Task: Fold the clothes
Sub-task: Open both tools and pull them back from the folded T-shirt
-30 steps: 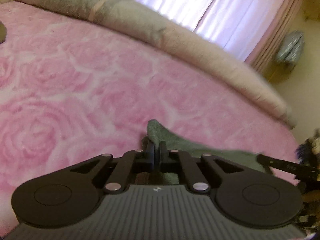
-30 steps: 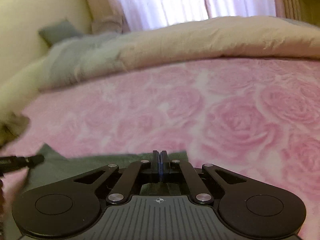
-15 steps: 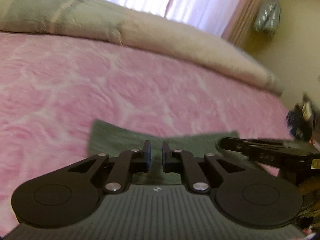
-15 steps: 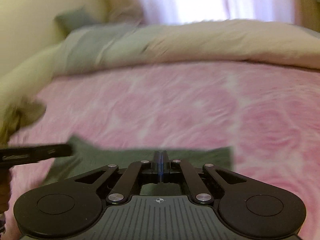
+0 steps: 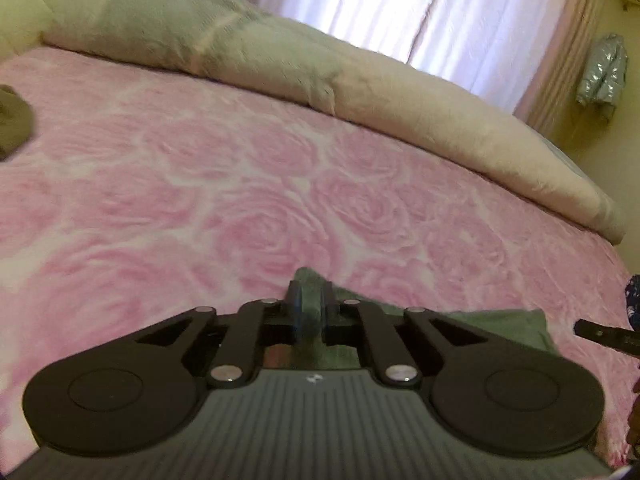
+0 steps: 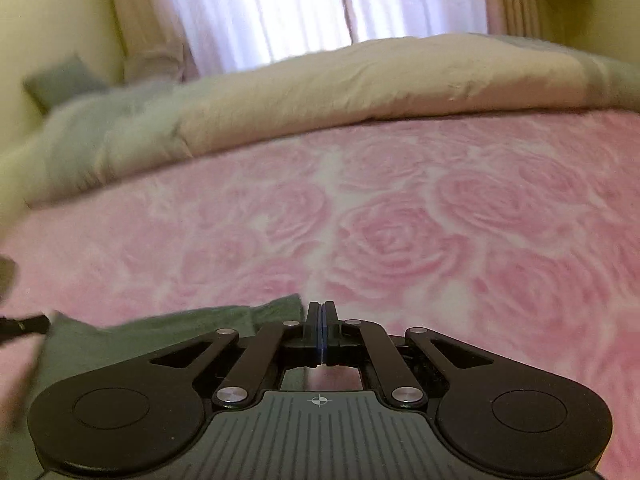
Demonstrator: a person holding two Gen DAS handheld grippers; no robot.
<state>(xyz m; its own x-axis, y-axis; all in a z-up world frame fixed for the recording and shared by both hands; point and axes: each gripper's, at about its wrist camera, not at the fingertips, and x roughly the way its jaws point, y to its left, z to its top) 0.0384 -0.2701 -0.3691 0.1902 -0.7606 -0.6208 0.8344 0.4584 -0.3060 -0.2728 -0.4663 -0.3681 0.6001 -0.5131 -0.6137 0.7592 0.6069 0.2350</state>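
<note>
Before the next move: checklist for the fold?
1. Left gripper has the cloth: ok, jaws closing on a bunched fold.
2. Right gripper has the cloth: cannot tell; jaws shut, cloth edge shows just beside them.
3. Cloth taut between grippers: cannot tell, mostly hidden.
4. Bedspread ahead free: ok.
5. Dark garment out of the way: ok, far off at the edge.

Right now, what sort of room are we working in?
Most likely a bedroom: a bed under a pink rose-patterned blanket, a rolled beige duvet along its far side, and a curtained window behind.
</note>
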